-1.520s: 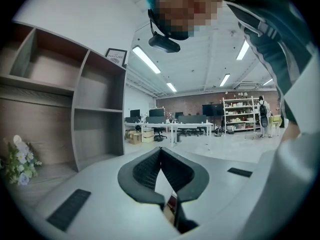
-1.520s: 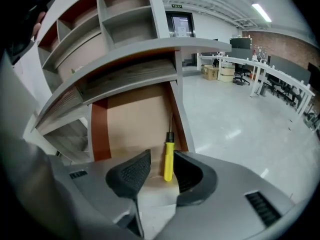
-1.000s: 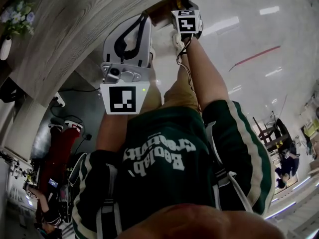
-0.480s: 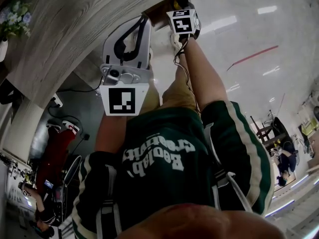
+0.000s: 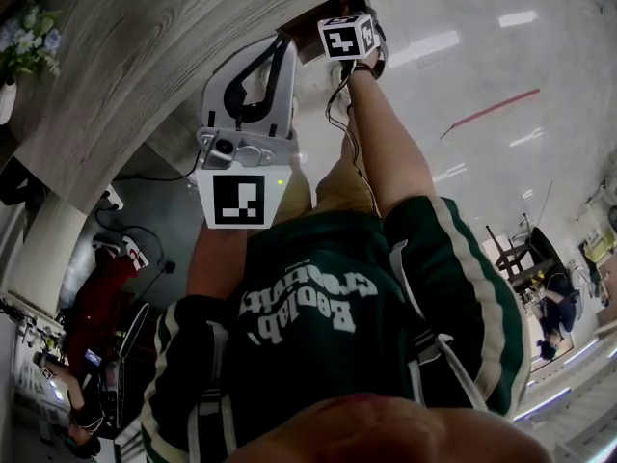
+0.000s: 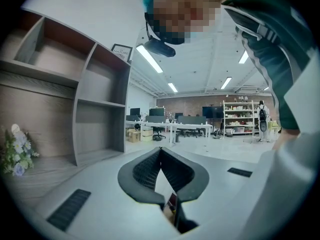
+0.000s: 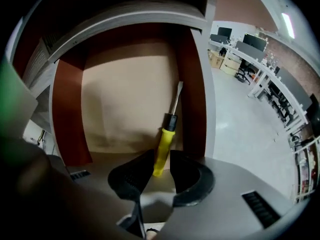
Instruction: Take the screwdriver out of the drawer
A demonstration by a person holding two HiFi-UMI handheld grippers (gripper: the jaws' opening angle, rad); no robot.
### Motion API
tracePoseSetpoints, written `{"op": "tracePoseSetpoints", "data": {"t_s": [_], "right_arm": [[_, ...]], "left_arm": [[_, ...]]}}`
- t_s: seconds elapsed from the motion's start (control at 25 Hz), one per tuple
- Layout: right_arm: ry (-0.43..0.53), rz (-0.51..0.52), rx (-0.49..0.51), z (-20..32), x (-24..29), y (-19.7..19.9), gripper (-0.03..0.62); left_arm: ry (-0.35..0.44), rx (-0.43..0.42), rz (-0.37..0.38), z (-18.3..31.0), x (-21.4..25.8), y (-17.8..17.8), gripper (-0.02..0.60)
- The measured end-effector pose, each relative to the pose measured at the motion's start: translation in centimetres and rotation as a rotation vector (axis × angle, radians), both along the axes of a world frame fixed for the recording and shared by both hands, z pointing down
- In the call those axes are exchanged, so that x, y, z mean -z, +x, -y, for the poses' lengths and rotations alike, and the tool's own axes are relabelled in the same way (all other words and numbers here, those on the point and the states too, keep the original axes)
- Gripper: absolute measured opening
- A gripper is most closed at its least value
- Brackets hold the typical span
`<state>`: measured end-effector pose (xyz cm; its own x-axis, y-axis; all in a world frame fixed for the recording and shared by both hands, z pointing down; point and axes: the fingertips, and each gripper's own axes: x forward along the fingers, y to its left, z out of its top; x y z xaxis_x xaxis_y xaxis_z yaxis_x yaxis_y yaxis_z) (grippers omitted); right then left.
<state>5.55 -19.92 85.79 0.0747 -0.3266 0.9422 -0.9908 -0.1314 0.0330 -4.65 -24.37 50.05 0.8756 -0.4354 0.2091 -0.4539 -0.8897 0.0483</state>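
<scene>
A screwdriver [image 7: 165, 139] with a yellow handle, black collar and metal shaft lies in the open drawer [image 7: 67, 114], along its right wall. My right gripper [image 7: 161, 156] points steeply down into the drawer. Its jaws have just been closing and now sit against both sides of the handle's near end. In the head view only its marker cube [image 5: 345, 37] shows, at the drawer's [image 5: 310, 39] mouth. The left gripper [image 6: 160, 151] stays level beside it with fingertips touching and nothing held. It also shows in the head view as the left gripper [image 5: 280, 39].
The drawer belongs to a grey wood-grain cabinet [image 5: 145, 56]. A grey shelf unit [image 6: 80, 94] and a bunch of flowers [image 6: 15, 154] stand to the left. The person's legs and shirt [image 5: 318, 326] fill the lower head view. Office desks [image 6: 170, 126] stand far off.
The right gripper's marker cube has shifted slightly up and left toward the drawer and rolled a little. The left gripper has held still.
</scene>
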Motion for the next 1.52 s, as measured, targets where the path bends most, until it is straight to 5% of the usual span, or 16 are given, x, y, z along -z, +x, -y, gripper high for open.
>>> {"op": "tracePoseSetpoints", "data": {"t_s": [0.8, 1.52], "right_arm": [[0.104, 0.126, 0.166, 1.4, 1.2, -1.9, 0.078], [0.147, 0.216, 0.275, -2.9, 10.1, -1.7, 0.077]], "left_arm": [[-0.021, 0.025, -0.002, 0.5, -1.0, -0.2, 0.017], [0.008, 0.120, 0.007, -1.4, 2.8, 1.1, 0.017]]}}
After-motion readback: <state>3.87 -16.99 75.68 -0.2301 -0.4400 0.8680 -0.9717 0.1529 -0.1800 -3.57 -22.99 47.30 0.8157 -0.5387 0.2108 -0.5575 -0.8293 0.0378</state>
